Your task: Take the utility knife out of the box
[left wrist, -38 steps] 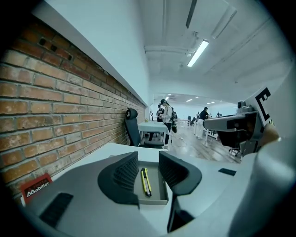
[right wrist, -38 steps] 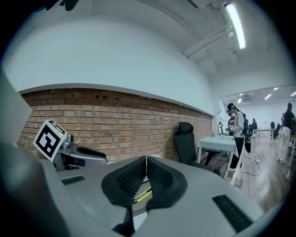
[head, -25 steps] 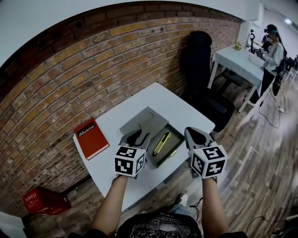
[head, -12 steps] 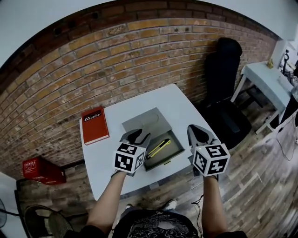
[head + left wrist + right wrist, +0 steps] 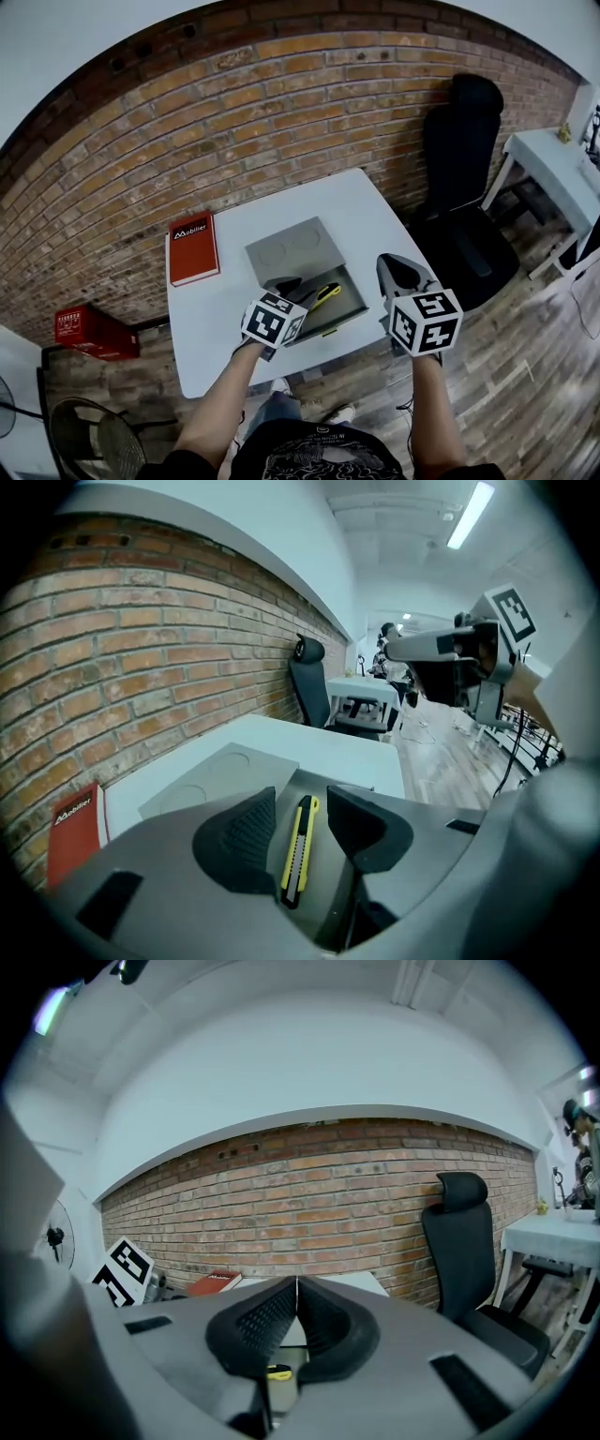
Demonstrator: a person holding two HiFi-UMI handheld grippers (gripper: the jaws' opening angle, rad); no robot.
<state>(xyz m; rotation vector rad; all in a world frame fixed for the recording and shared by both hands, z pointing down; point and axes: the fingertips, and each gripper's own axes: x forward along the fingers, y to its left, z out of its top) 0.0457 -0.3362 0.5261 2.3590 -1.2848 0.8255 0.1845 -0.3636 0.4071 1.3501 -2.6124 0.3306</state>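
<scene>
Red plastic crate (image 5: 84, 329) sits on the wooden floor at the far left, against the brick wall. Next to it stands the white square table (image 5: 366, 216), and on its left part lies a red hardcover book (image 5: 193, 248) with white lettering.

To the right of the book lies the flat grey box lid (image 5: 293, 247), with two round recesses in its top, just beside the open grey box (image 5: 343, 306) and on its wall side.

Your left gripper (image 5: 295, 289) is tilted down over the near left end of that box. Its jaws are opening and stand wide. In the left gripper view the yellow and black utility knife (image 5: 300, 850) lies lengthwise in the gap between them, and neither pad touches it. The knife rests on the bottom of the box, slanting away from you.

Your right gripper (image 5: 394, 267) hangs off the table's right edge, near the box but apart from it. It points almost level toward the wall. Its jaws are pressed together with nothing between them.

Further right a black high-backed office chair (image 5: 466, 178) stands by the wall, and beyond it is a second white table (image 5: 553, 159).
</scene>
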